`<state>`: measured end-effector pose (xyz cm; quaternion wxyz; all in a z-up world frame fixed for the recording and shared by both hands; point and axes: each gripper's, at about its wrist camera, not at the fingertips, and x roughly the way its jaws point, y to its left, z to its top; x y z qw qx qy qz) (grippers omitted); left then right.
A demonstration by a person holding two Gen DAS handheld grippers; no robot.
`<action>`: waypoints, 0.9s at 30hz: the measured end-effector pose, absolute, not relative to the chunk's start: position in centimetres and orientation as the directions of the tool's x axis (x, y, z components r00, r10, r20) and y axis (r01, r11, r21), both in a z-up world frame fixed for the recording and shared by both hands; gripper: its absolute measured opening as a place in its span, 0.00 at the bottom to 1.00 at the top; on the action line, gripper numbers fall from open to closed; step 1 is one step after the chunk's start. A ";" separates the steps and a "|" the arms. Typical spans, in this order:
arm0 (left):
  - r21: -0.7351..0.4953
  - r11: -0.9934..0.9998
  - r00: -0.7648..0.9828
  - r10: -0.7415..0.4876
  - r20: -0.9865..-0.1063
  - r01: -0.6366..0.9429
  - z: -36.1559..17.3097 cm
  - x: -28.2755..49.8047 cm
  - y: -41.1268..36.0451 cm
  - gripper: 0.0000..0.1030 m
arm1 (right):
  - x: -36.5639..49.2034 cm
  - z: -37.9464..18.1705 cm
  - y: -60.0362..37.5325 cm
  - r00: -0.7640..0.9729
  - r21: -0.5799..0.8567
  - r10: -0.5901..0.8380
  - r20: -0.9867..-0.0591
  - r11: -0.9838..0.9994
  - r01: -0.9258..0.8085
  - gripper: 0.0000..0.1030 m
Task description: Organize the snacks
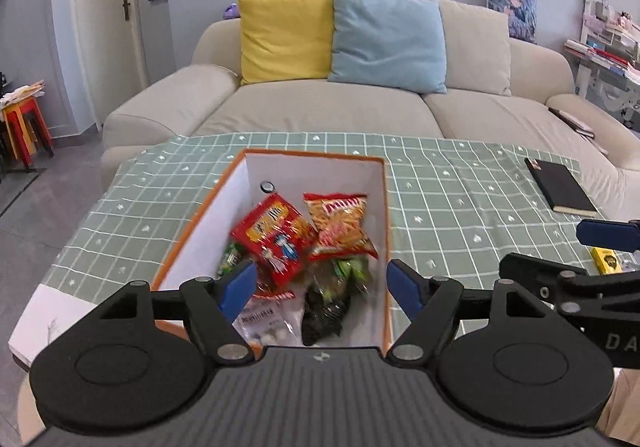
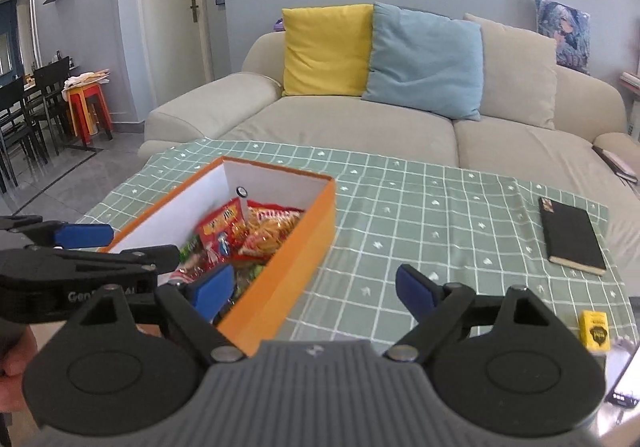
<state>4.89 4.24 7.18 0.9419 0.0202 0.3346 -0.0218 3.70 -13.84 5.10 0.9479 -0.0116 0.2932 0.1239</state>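
An orange box [image 1: 387,207] with white inner walls stands on the green checked tablecloth [image 1: 460,199]. It holds several snack packets: a red one [image 1: 276,235], an orange one [image 1: 340,223], green ones [image 1: 352,271], a dark one [image 1: 324,311] and a clear bag [image 1: 268,323]. My left gripper [image 1: 324,289] is open and empty just above the box's near end. My right gripper [image 2: 314,289] is open and empty over the cloth beside the box's [image 2: 288,247] right wall. The packets also show in the right wrist view [image 2: 240,231].
A black notebook [image 2: 572,237] lies on the cloth at the right. A small yellow box [image 2: 596,329] and a phone [image 2: 626,383] sit near the front right edge. A beige sofa [image 2: 340,119] with cushions stands behind the table. Stools [image 2: 88,107] and chairs are at the far left.
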 end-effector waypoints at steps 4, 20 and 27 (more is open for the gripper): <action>0.051 0.997 0.761 -0.012 -0.648 0.060 6.4 4.5 3.2 0.85 | 2.9 4.3 -15.2 0.795 0.056 0.210 -0.569 0.974 -0.218 0.83; 0.057 0.995 0.707 -0.017 -0.707 0.080 4.3 4.6 1.8 0.85 | 3.2 2.1 -16.3 0.780 0.045 0.167 -0.603 0.983 -0.175 0.83; 0.062 0.994 0.707 -0.018 -0.707 0.088 4.4 4.6 1.7 0.85 | 3.2 2.4 -16.1 0.789 0.034 0.159 -0.593 0.984 -0.173 0.83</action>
